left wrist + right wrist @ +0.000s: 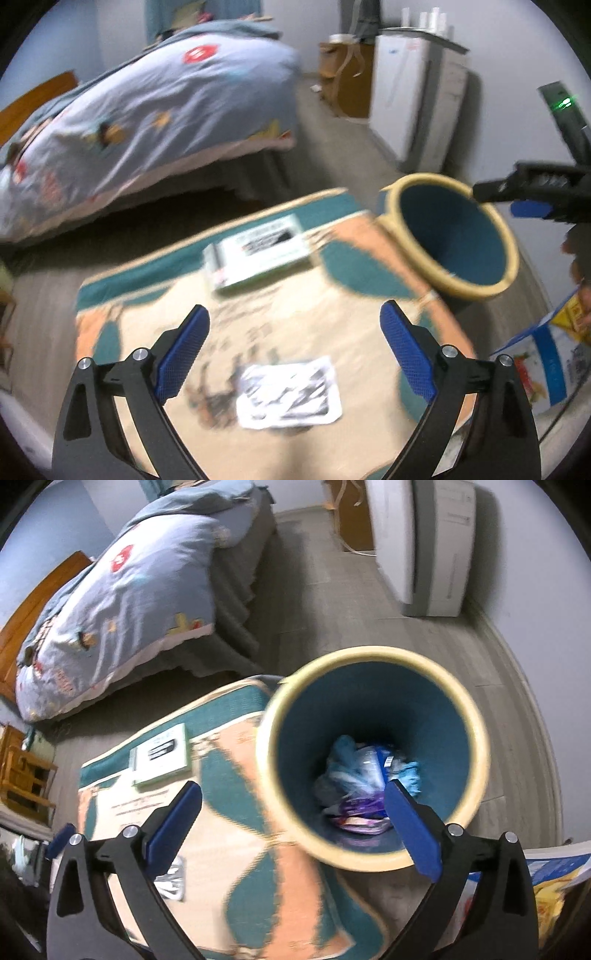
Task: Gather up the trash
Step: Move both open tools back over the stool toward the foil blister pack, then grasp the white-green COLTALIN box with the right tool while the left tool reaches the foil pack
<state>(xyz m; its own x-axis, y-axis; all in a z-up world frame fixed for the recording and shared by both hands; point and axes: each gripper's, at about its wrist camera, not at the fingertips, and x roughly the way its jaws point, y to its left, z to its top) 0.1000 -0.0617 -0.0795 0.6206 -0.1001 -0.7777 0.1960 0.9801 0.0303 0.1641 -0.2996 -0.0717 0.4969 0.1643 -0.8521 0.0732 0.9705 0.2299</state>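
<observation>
1. Left gripper (295, 350): blue ribbed fingers (183, 354) spread wide, nothing between them.
2. Ahead of them on the patterned rug (147, 332), a flat white wrapper (290, 393), perhaps crinkled foil; beyond it a flat box (258, 254).
3. Right gripper (293, 830) likewise spread and empty, above the round cream-rimmed bin (373, 757) holding crumpled trash (364, 786).

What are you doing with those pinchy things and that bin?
A person is tidying a bedroom floor with a two-finger gripper in each hand. The right gripper hangs open over the blue bin, which already has crumpled wrappers at the bottom. The left gripper is open too and holds nothing, over the rug. A white printed sheet and a flat box are on the rug, not yet picked up.
</observation>
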